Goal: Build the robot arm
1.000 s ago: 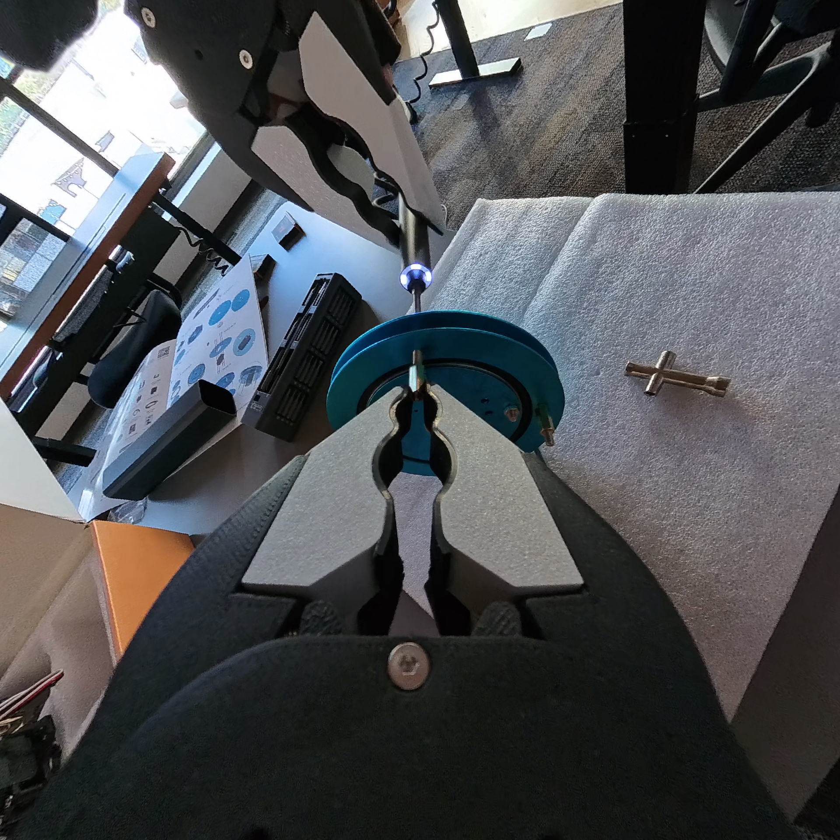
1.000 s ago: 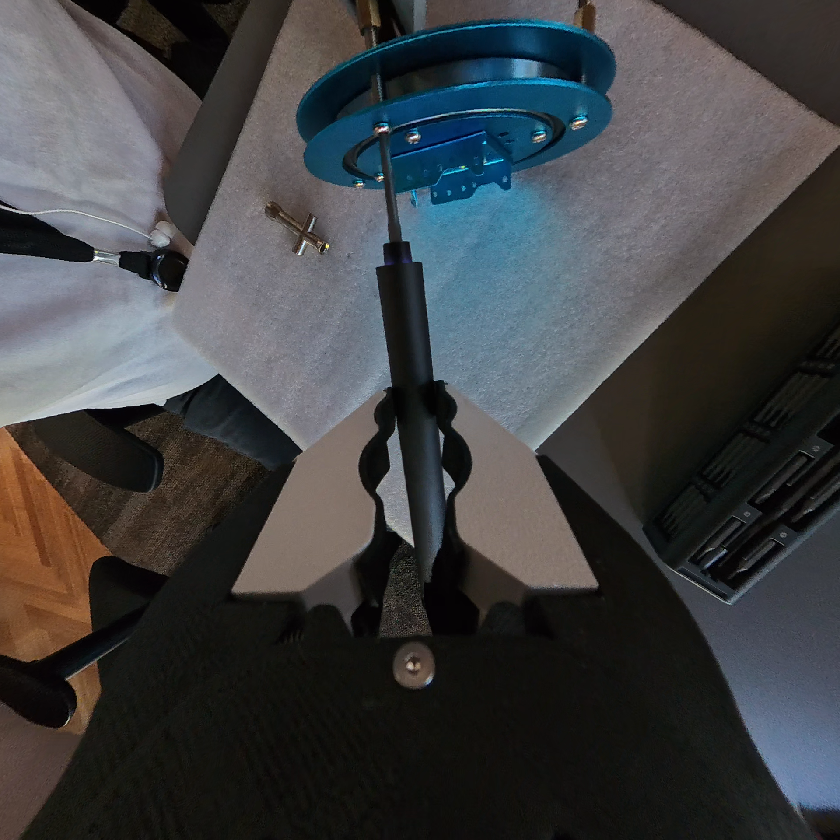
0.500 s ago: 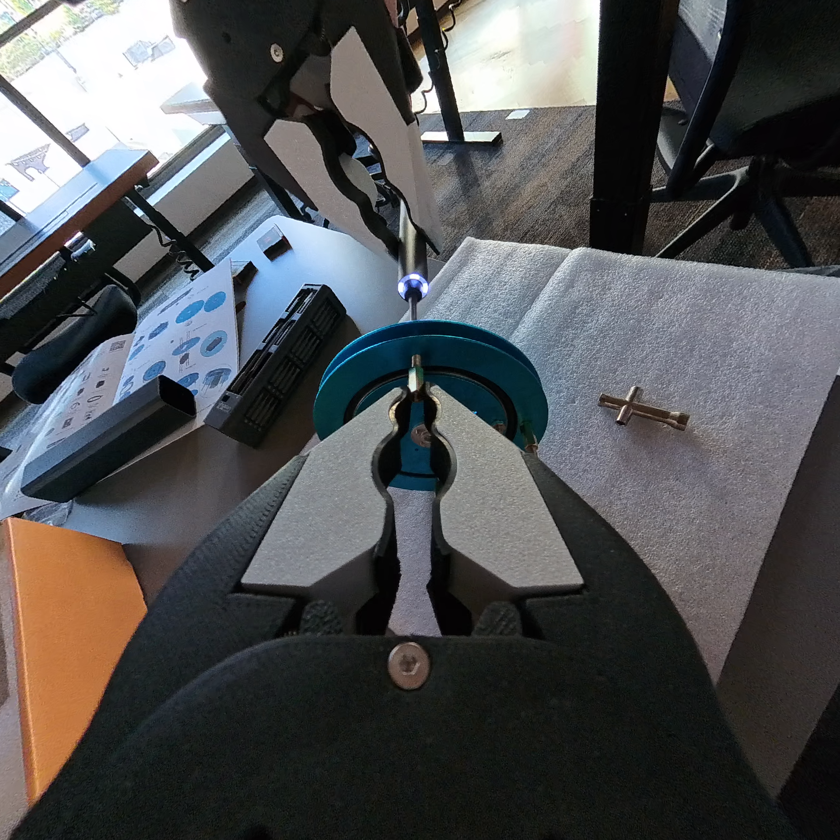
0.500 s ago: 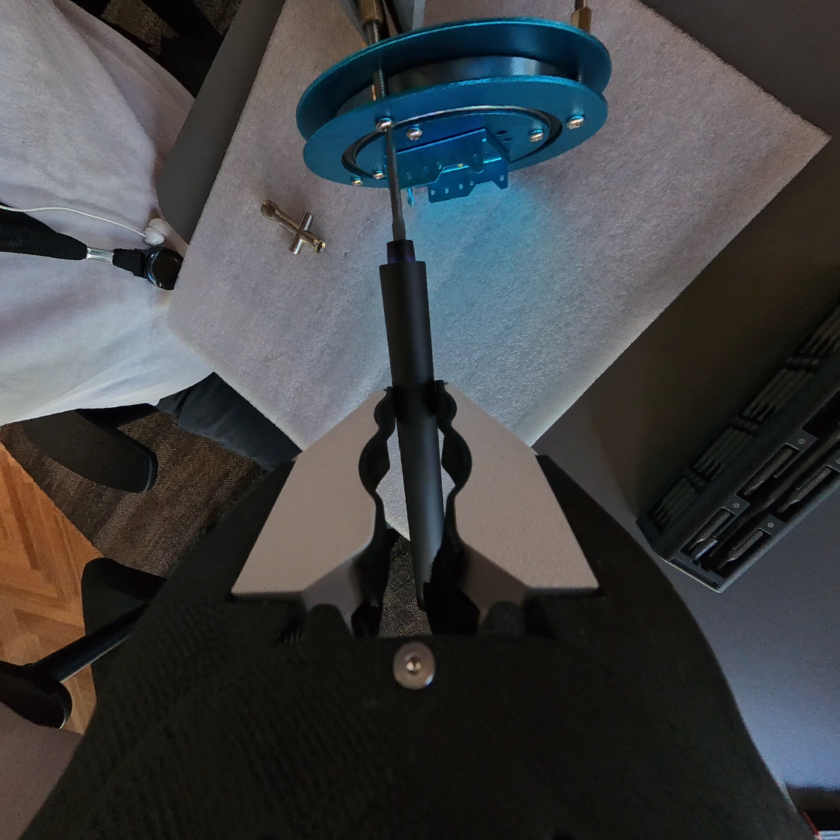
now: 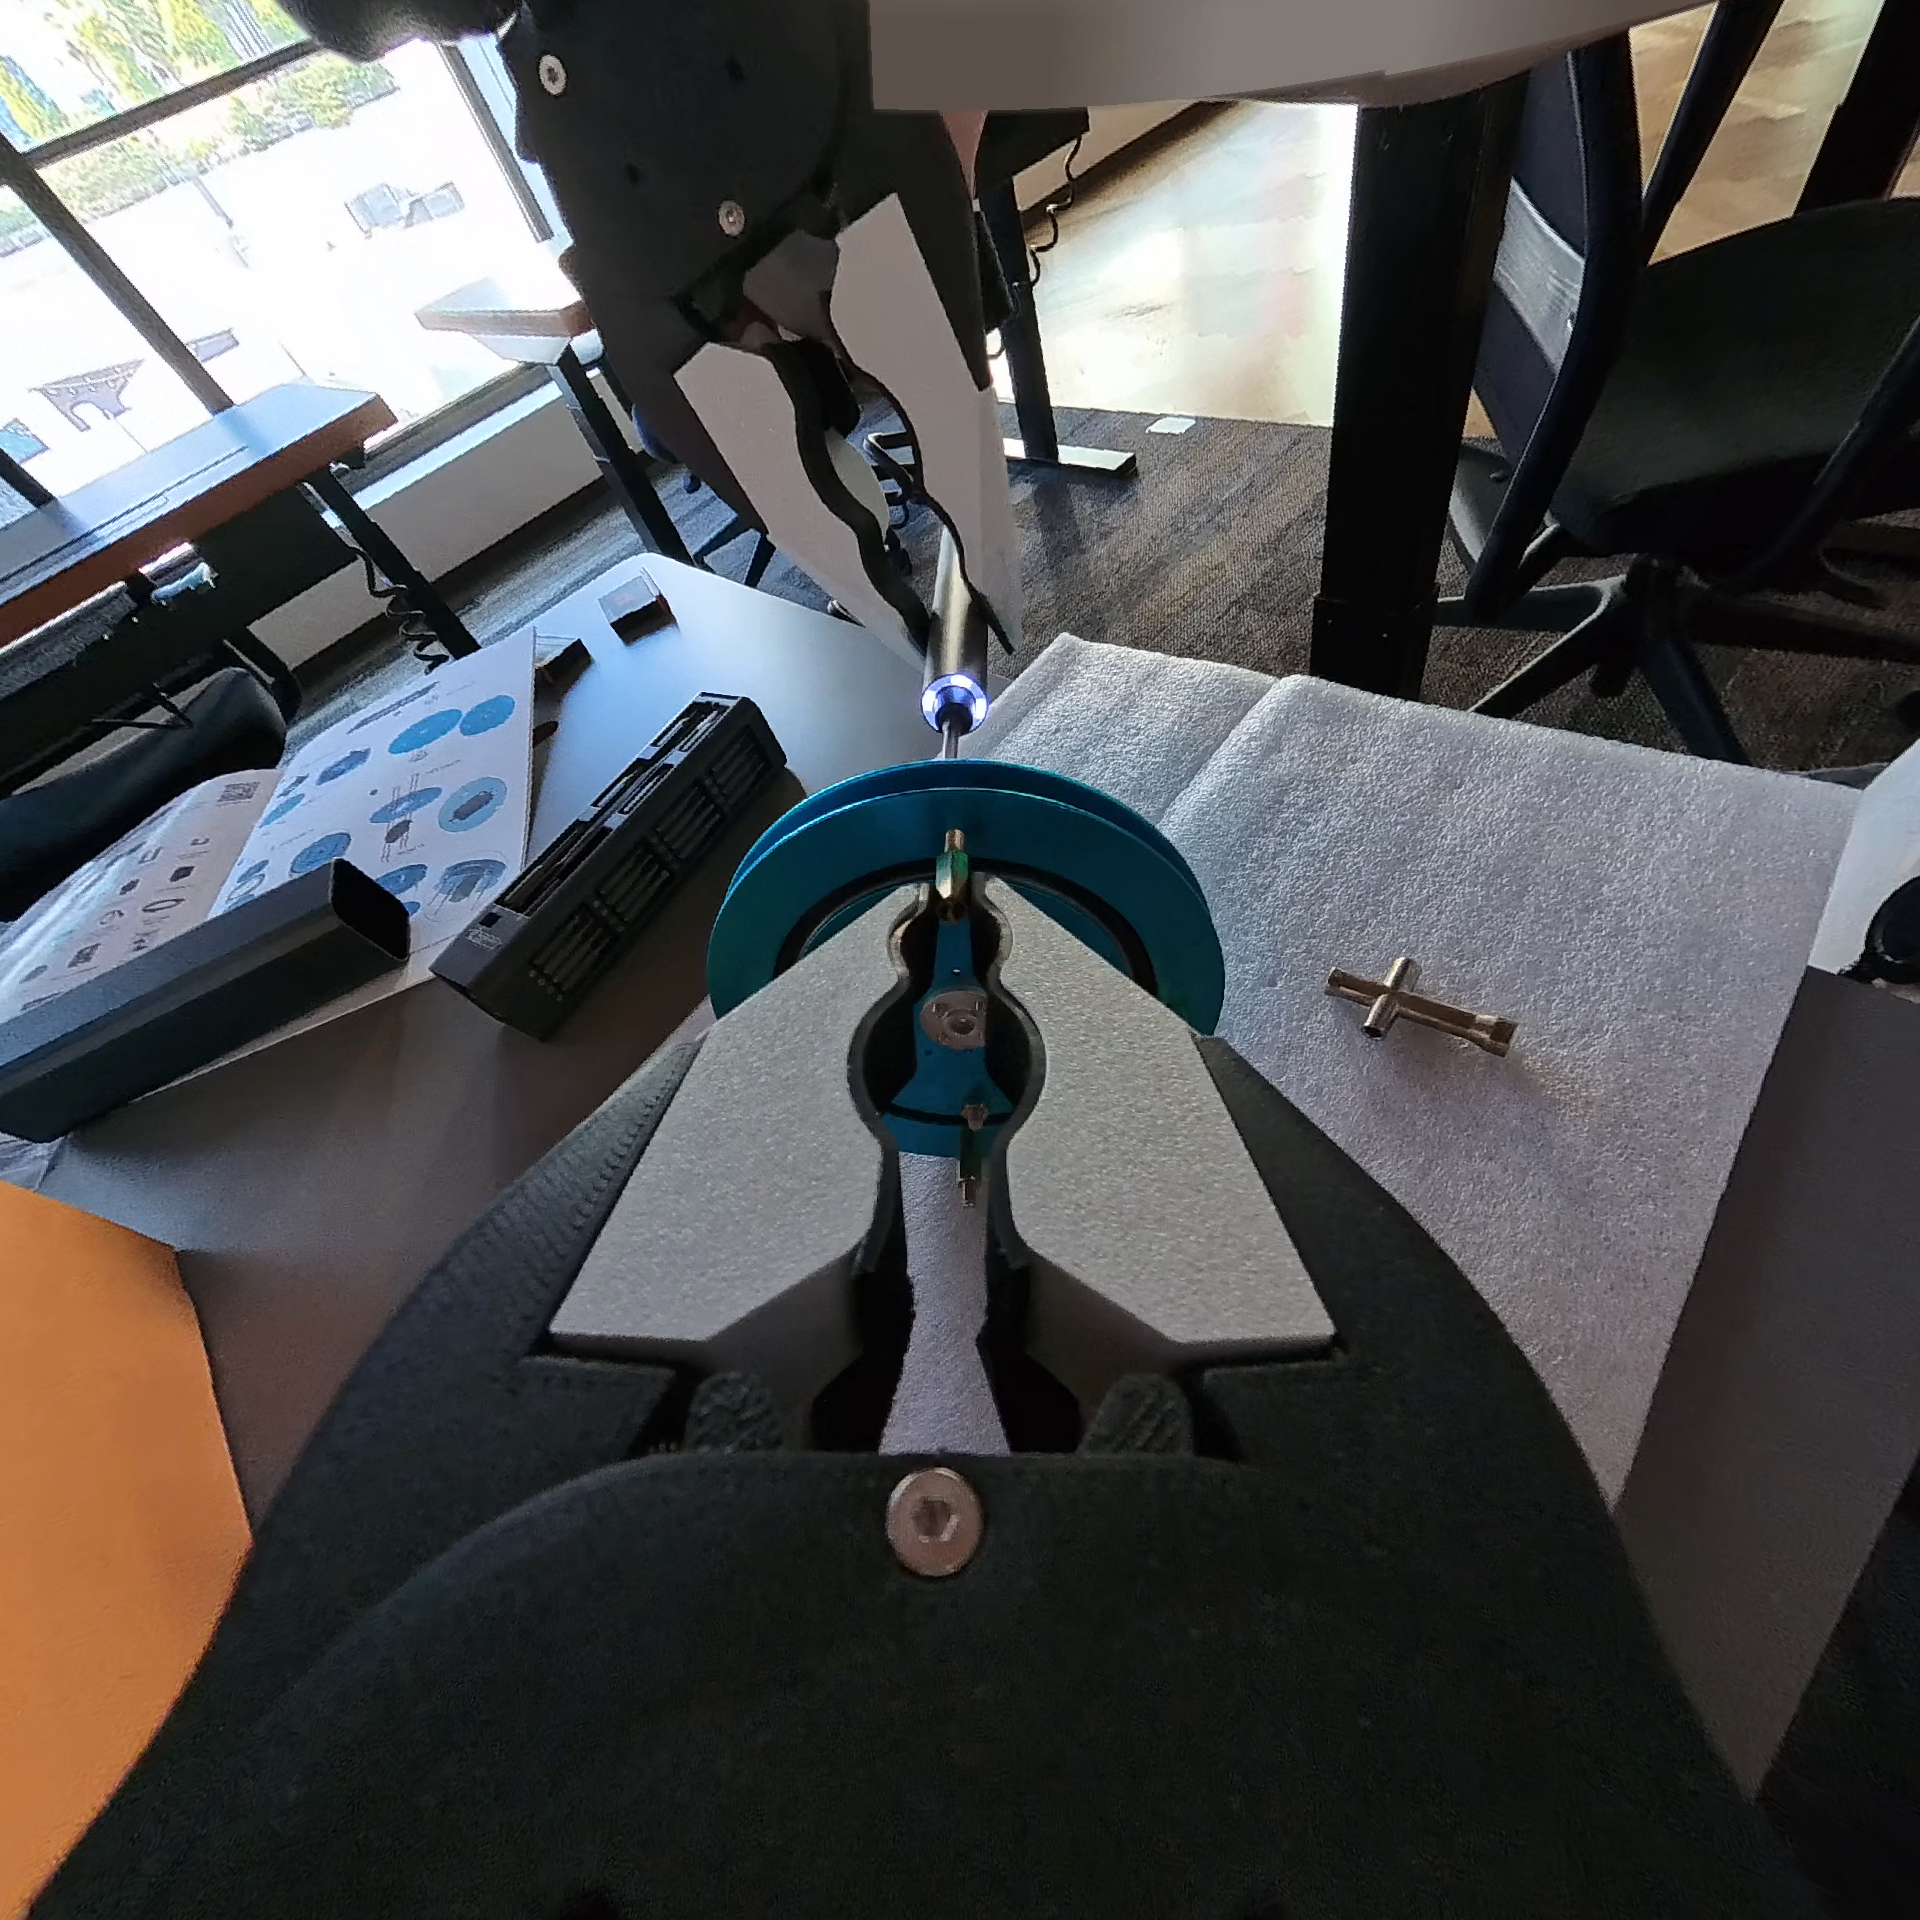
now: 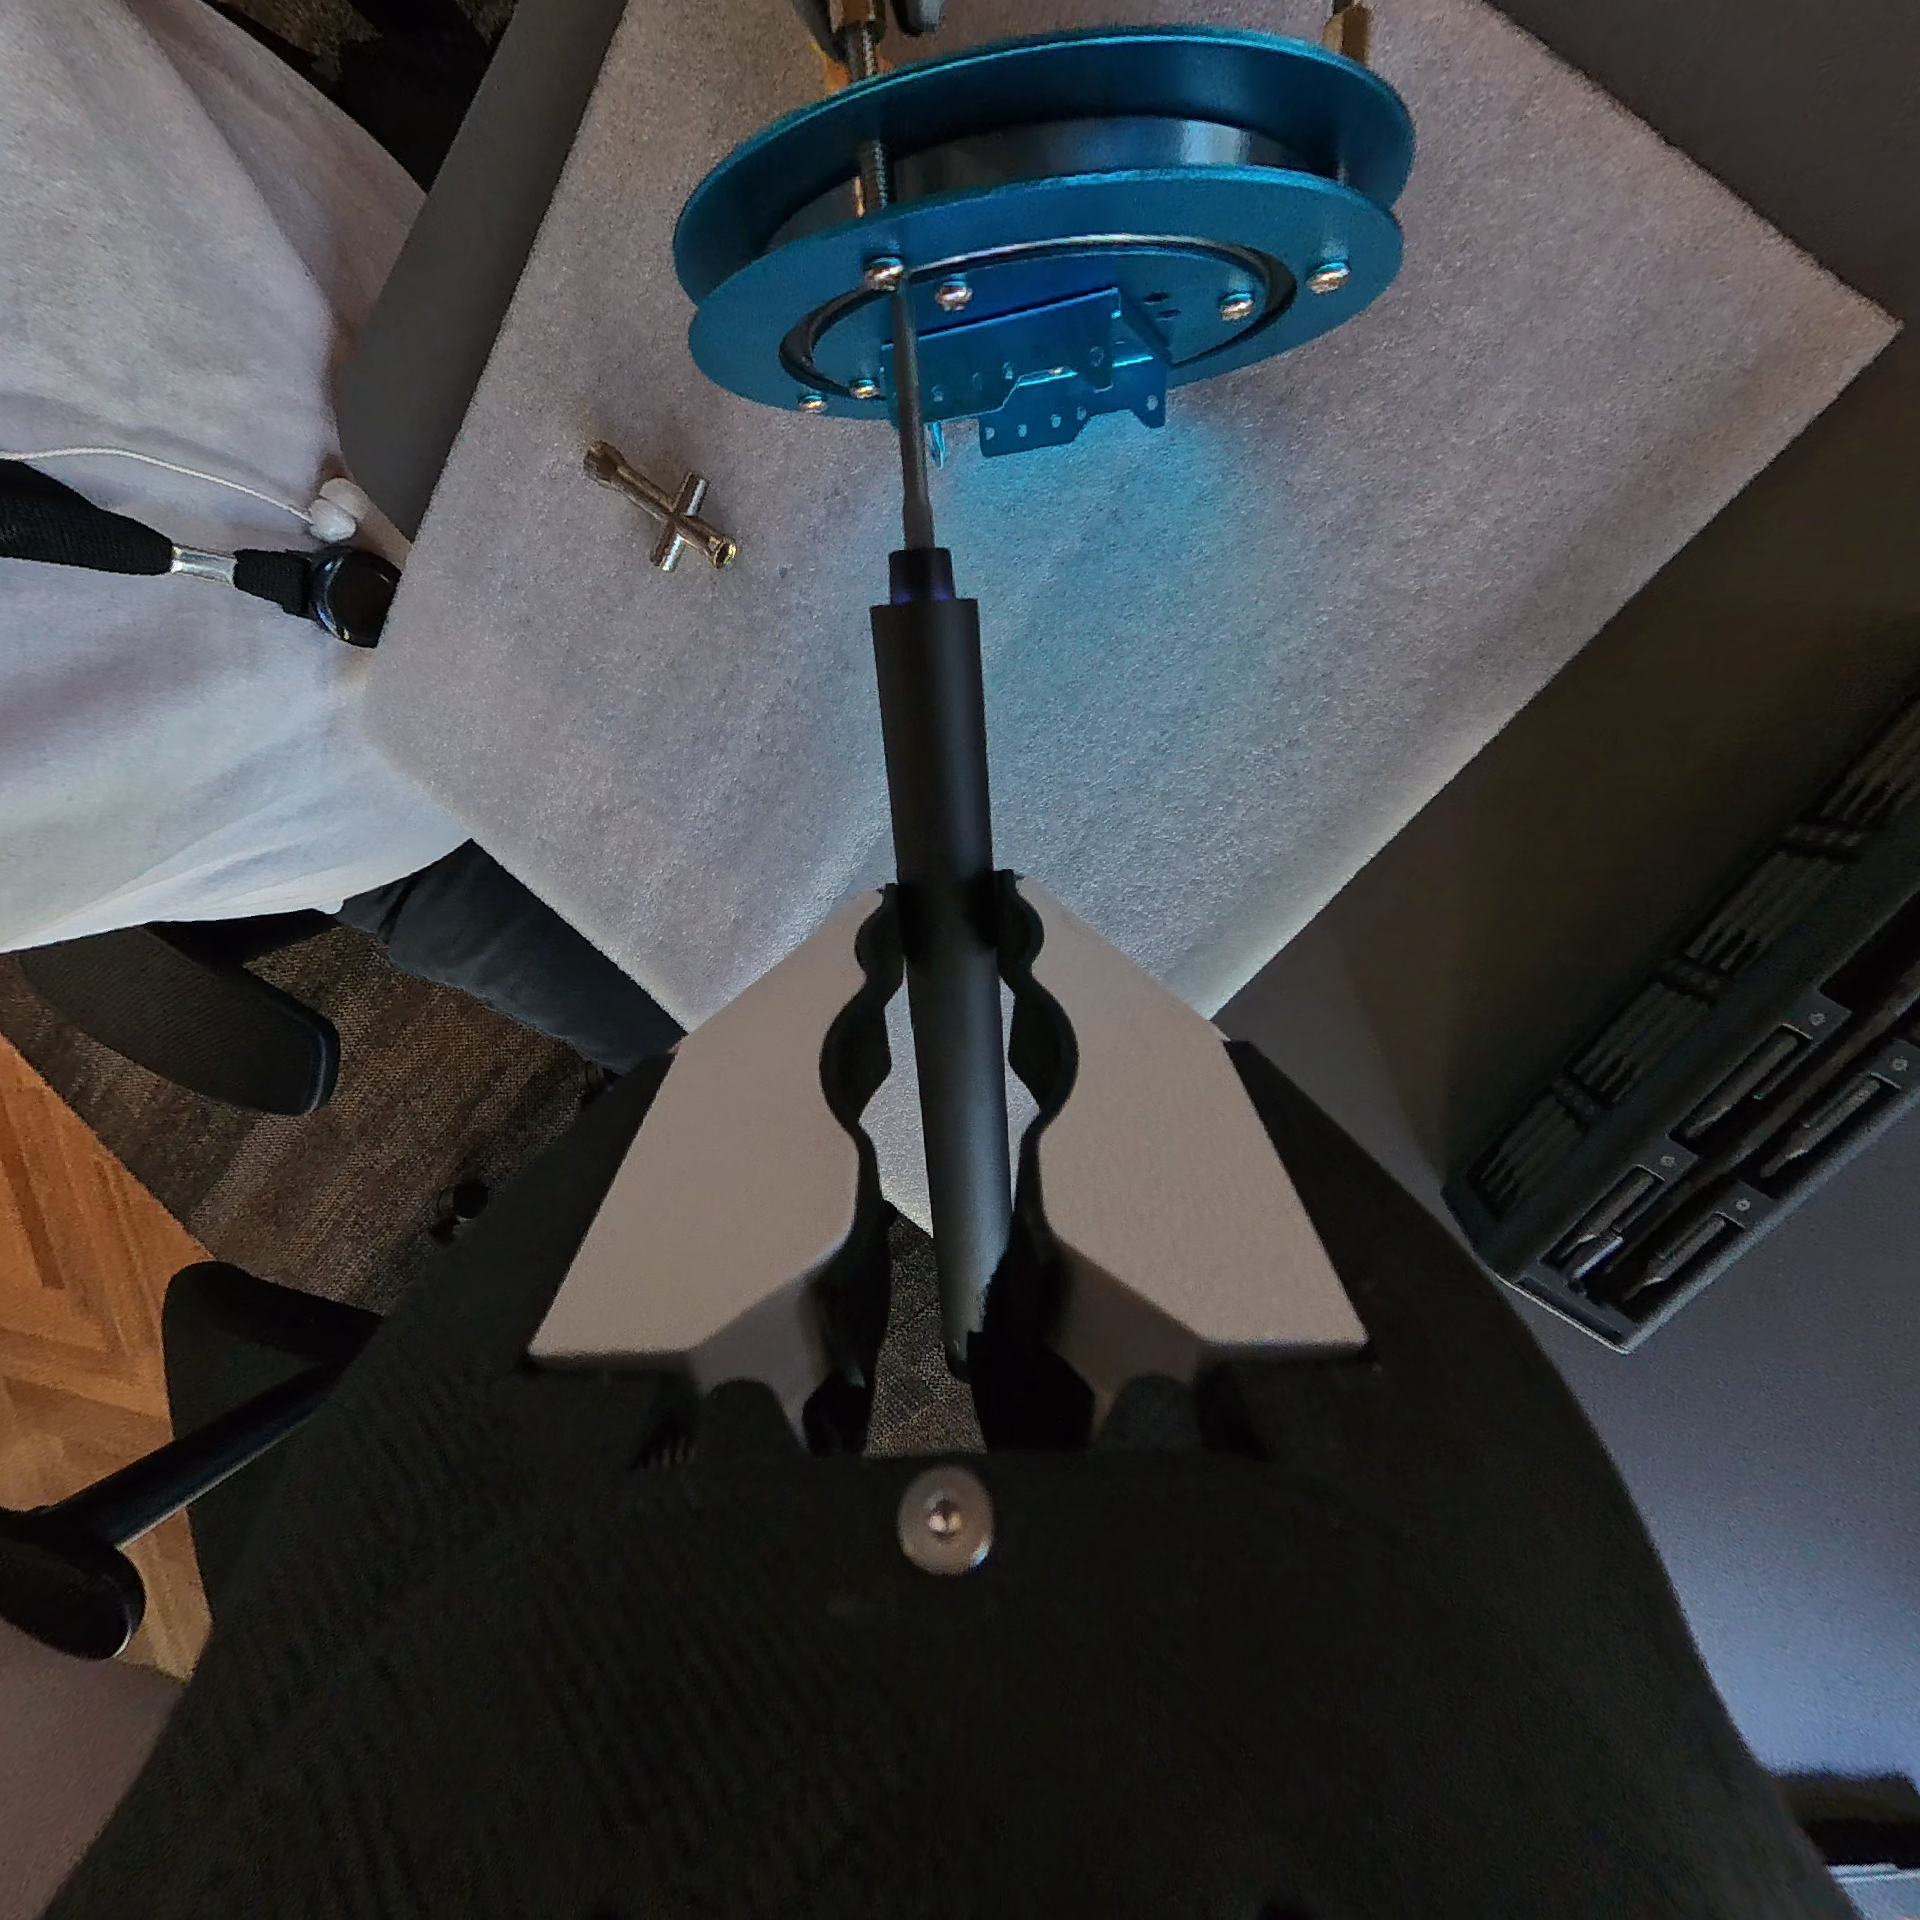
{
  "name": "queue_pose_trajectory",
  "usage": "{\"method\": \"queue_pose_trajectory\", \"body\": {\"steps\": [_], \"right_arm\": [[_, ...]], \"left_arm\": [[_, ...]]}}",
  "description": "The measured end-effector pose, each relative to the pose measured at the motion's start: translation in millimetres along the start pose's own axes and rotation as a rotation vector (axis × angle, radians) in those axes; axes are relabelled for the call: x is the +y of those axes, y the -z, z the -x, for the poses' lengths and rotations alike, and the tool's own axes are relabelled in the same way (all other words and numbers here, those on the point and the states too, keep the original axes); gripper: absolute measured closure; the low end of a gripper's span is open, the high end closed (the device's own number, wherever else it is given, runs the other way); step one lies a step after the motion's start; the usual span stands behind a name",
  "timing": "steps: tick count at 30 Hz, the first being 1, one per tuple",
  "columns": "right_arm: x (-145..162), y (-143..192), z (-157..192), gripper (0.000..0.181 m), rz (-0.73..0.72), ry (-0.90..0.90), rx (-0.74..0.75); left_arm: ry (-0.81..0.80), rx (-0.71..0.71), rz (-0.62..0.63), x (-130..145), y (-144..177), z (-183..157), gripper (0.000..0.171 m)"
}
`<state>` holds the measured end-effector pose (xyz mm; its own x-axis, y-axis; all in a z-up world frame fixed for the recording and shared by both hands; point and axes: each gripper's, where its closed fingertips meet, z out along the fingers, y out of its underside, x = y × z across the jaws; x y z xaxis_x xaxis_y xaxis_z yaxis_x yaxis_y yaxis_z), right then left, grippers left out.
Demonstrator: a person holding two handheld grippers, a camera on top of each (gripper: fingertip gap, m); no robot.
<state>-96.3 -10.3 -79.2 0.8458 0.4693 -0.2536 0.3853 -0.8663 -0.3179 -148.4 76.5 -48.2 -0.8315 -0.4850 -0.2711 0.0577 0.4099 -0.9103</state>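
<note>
A blue two-disc metal assembly (image 5: 1091, 831) stands tilted on a white foam mat (image 5: 1507, 831). My left gripper (image 5: 951, 914) is shut on a brass standoff (image 5: 951, 868) at the assembly's rim. My right gripper (image 6: 945, 899) is shut on a dark electric screwdriver (image 6: 935, 748) with a lit tip ring. Its bit rests on a screw (image 6: 885, 272) on the face of the blue assembly (image 6: 1039, 239). The right gripper and the screwdriver (image 5: 956, 623) also show in the left wrist view, above the assembly.
A metal cross wrench (image 5: 1418, 1013) lies on the mat to the right; it also shows in the right wrist view (image 6: 665, 514). A black bit case (image 5: 623, 873), a dark sleeve (image 5: 197, 977) and a printed sheet (image 5: 395, 769) lie left. A person in white (image 6: 156, 520) sits close. Some 11 centimetres of space lies between my two pairs of fingers. The metal cross wrench (image 5: 1418, 1013) is about 12 centimetres from my left fingertips.
The left wrist view has tilted upward, showing more of the room, and a lower standoff now shows between the fingers. The screwdriver bit stays on the same screw.
</note>
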Motion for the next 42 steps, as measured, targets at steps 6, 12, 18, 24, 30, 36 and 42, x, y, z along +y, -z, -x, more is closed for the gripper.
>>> {"method": "queue_pose_trajectory", "body": {"steps": [6,12,18,24,30,36,42], "right_arm": [[0,0,0,0.165,0.006,0.001,0.004],[-1,2,0,0.165,0.014,0.008,0.022],[-1,5,-4,0.165,0.064,0.009,0.094],[-7,5,2,0.165,0.092,0.009,0.107],[-9,5,4,0.165,0.107,0.008,0.109],[-9,6,4,0.165,0.107,0.008,0.116],[-9,5,6,0.165,0.116,-0.010,0.112]], "left_arm": [[0.035,-0.004,-0.020,0,1,0,0.168],[0.092,0.005,-0.059,2,6,0,0.168],[0.106,-0.001,-0.083,3,9,0,0.168],[0.104,0.001,-0.089,4,10,0,0.168],[0.101,0.008,-0.088,4,10,-1,0.168],[0.096,0.012,-0.085,2,9,-3,0.168],[0.103,0.013,-0.090,2,9,-3,0.168]]}}
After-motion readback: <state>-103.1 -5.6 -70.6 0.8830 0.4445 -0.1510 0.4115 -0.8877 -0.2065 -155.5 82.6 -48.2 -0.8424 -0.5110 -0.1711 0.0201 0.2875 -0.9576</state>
